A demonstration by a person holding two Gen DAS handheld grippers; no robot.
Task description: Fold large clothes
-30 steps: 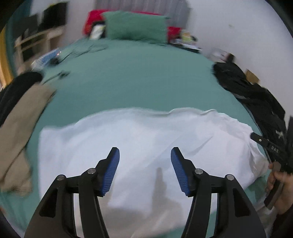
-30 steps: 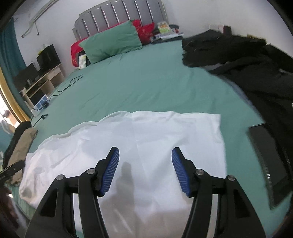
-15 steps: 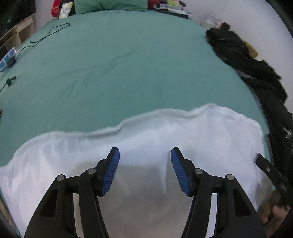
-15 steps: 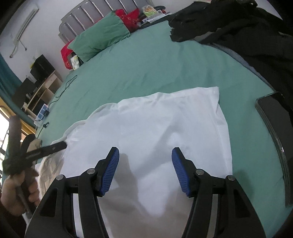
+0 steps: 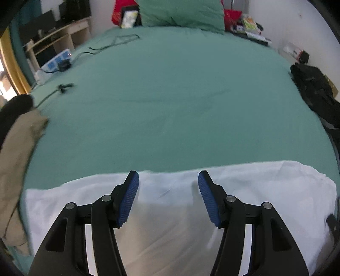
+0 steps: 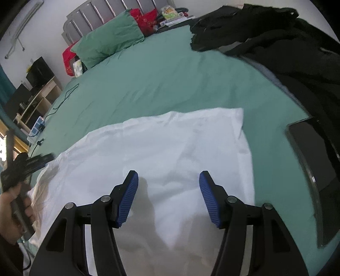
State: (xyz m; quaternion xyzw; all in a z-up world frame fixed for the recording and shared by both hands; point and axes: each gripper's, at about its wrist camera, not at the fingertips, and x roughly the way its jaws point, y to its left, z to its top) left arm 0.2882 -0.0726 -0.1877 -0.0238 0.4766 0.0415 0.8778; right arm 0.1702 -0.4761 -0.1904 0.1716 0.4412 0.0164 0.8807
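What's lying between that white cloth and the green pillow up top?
Only bare green bedsheet between the white cloth and green pillow, clearest in the left wrist view.

Bedroom with white walls (image 5: 297, 19). Large bed covered in a teal sheet (image 5: 170, 95), grey slatted headboard (image 6: 95, 14) at the far end, green pillow (image 6: 108, 41) against it with red cushions (image 6: 146, 19) behind. Wooden shelf unit (image 5: 57, 40) stands along the left wall, dark electronics on top. Yellow-framed window (image 5: 12, 70) at far left, daylight coming through.
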